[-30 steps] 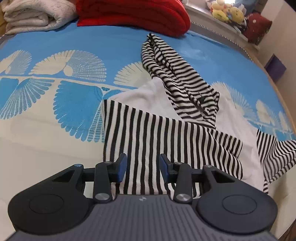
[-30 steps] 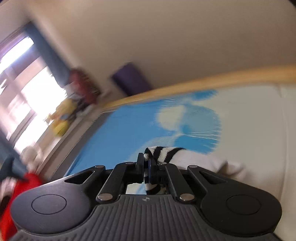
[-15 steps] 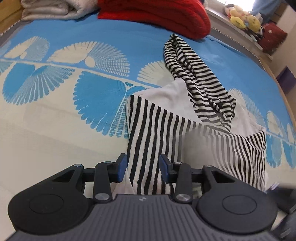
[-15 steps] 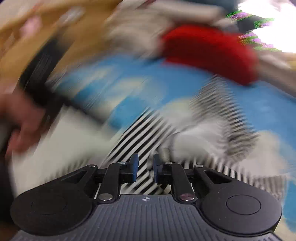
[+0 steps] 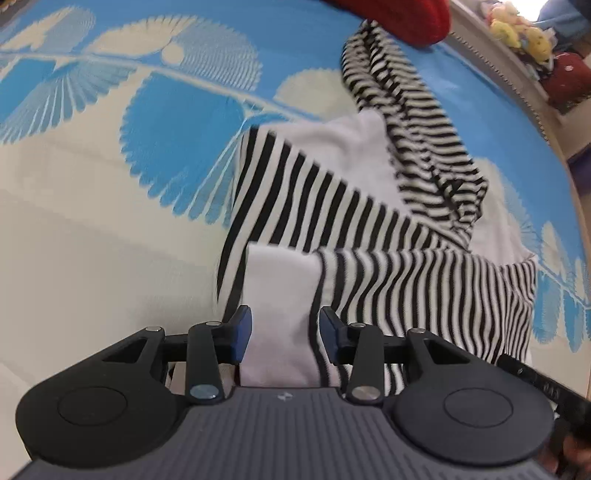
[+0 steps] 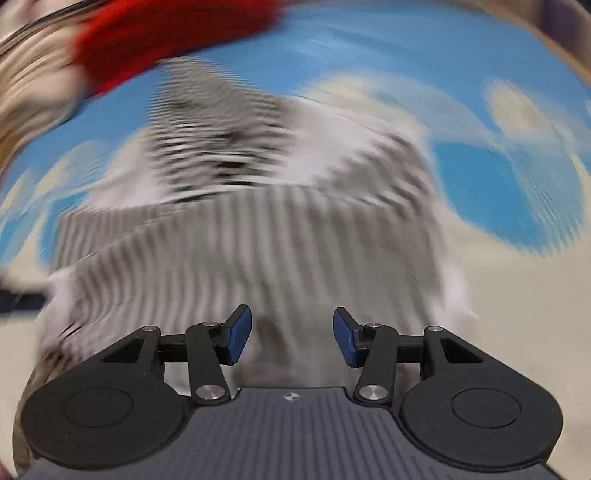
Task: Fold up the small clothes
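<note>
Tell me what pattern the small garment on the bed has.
The garment has black and white stripes with plain white panels; it shows best in the left wrist view, since the right wrist view is blurred.

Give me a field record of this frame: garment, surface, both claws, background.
garment: black-and-white striped top with white panels, lying part-folded, a striped flap laid across its near end
surface: blue and cream patterned bedspread
left claw: open, white fabric between the pads, not pinched
right claw: open, jaws have just been opening, nothing gripped, above the garment; view motion-blurred
background: red blanket behind the top, plush toys on a ledge
fold state: not finished
</note>
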A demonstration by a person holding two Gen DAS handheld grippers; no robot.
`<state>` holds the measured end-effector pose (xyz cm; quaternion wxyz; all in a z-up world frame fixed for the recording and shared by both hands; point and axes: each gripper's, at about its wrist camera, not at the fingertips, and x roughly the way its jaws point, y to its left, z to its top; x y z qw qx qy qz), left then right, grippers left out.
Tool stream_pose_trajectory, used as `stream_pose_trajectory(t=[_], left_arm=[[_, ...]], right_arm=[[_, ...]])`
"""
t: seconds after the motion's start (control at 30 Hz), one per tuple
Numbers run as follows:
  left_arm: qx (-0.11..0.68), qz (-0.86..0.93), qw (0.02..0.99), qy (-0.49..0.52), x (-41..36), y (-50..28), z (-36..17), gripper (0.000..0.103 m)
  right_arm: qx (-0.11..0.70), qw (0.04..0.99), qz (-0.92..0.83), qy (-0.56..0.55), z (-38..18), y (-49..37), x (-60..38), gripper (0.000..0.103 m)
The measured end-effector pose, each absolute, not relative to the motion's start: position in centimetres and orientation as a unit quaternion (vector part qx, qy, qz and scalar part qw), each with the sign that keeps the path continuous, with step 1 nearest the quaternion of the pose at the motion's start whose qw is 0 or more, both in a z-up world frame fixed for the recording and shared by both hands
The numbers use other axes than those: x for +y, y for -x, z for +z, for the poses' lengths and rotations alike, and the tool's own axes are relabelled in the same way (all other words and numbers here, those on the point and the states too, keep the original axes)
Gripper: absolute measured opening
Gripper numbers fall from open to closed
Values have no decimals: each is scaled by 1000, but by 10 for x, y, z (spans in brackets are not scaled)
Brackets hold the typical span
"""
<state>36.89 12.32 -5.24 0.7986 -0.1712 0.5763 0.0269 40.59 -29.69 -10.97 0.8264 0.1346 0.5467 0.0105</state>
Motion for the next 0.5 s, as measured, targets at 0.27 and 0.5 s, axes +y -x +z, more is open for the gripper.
stream_pose_trajectory(t=[0.27,0.5], left_arm=[[567,-13,815,119,101,-366,-48,45],[614,-5,787,62,86,-362,-77,45]], right_arm=[[543,828,-40,-133,-108,-396,-329,36],[576,810,12,-111,-122,-393,-310,49]])
